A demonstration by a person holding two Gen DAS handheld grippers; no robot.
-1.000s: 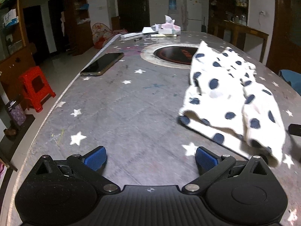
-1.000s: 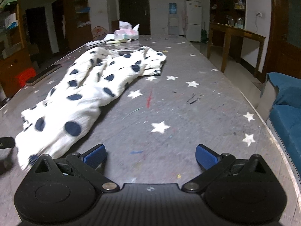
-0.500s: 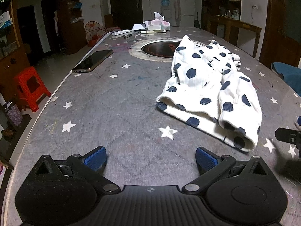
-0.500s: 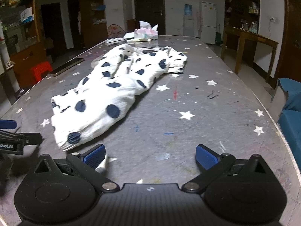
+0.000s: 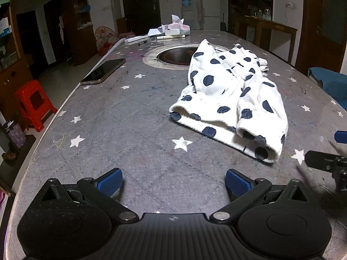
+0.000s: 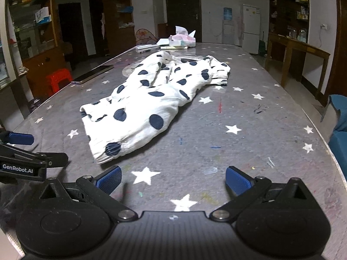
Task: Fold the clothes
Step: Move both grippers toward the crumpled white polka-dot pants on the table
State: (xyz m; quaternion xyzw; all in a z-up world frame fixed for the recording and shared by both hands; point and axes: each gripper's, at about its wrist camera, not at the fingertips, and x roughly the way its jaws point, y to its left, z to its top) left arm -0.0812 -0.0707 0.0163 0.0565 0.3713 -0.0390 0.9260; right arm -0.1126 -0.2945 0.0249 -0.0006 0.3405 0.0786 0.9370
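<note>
A white garment with dark blue dots (image 5: 229,95) lies crumpled and stretched along the grey star-patterned table (image 5: 121,130). In the right wrist view the same garment (image 6: 151,99) runs from near left to the far middle. My left gripper (image 5: 173,181) is open, low over the table, short of the garment's near hem, with nothing between its blue pads. My right gripper (image 6: 172,179) is open too, just short of the garment's near end, holding nothing. Each gripper shows at the edge of the other's view: the right gripper (image 5: 329,151), the left gripper (image 6: 26,151).
A phone (image 5: 104,71) lies by the table's left edge. A round burner inset (image 5: 177,55) sits under the garment's far end. A tissue box and papers (image 6: 182,41) are at the far end. A red stool (image 5: 34,104) stands left, a blue seat (image 6: 338,134) right.
Both grippers have drawn back toward the near end of the table, so the garment now lies farther ahead of them. The garment itself rests unheld throughout.
</note>
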